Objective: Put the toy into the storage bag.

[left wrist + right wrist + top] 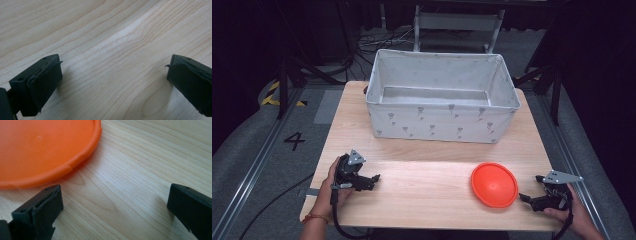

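Here, round smooth orange plate (pixel 494 184) beside gaping right claw (pixel 523 198), wood-grain table (pixel 427 190)

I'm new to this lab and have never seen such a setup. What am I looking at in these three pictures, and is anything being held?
No robot here: a person sits at a wooden table and holds a hand-operated two-jaw tool in each hand. The high view looks down from above the person. There the left gripper lies at the left and the right gripper at the right, just beside an orange plate. Behind them stands an open grey fabric box. The other two pictures come from cameras riding on the tools, looking along their black jaws. In the left gripper view, the jaws stand wide apart over bare wood. In the right gripper view, they are also apart, with the plate's rim near one jaw. Nothing is held.
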{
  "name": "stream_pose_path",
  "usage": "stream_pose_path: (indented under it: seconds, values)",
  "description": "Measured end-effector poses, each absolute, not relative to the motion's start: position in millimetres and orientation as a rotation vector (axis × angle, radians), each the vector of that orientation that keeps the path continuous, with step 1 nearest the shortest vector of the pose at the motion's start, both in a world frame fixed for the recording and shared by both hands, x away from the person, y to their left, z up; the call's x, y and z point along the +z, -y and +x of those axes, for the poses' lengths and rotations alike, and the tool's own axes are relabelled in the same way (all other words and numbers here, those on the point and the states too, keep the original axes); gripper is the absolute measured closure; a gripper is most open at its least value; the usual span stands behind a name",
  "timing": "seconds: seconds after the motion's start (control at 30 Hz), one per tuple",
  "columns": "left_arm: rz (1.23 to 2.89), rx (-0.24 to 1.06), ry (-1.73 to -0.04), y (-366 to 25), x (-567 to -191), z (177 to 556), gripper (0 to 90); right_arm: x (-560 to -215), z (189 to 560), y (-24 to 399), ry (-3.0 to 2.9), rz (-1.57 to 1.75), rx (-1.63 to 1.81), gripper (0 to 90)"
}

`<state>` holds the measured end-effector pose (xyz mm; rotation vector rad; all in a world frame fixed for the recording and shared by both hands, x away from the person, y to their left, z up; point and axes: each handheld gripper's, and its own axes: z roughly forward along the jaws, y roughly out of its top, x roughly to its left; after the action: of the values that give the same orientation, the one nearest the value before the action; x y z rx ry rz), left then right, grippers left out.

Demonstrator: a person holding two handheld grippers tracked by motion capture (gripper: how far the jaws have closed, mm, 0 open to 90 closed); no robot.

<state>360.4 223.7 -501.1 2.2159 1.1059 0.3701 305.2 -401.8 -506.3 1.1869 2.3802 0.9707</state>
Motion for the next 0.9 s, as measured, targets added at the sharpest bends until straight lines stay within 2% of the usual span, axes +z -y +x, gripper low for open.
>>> stream_pose_path:
  seconds: [0.17,0.23,0.3,0.33,0.37,0.47,0.53,0.8,0.9]
  values:
    - [2.215,0.367,-1.106,-224,-501,360,0.4,-505,305,402,-2.377,1.208,0.954,1.4]
    - [2.225,0.368,-1.095,-225,-501,359,0.5,-504,305,403,-2.367,1.226,0.958,8.2]
    - [2.233,0.365,-1.076,-227,-501,357,0.5,-501,304,404,-2.361,1.224,0.967,20.6]
    - [2.235,0.360,-1.069,-228,-501,356,0.5,-499,304,405,-2.366,1.226,0.985,20.7]
    - [2.236,0.354,-1.067,-229,-501,355,0.5,-495,301,404,-2.371,1.209,1.000,15.7]
    - [2.237,0.352,-1.064,-229,-501,355,0.6,-489,298,402,-2.371,1.181,1.007,18.6]
    - [2.236,0.350,-1.057,-229,-501,355,0.5,-484,296,398,-2.363,1.168,1.027,16.2]
    - [2.249,0.338,-1.030,-229,-501,359,0.1,-468,298,379,-2.354,1.109,1.081,19.6]
    - [2.246,0.351,-1.036,-229,-501,358,0.3,-470,305,369,-2.354,1.105,1.074,24.7]
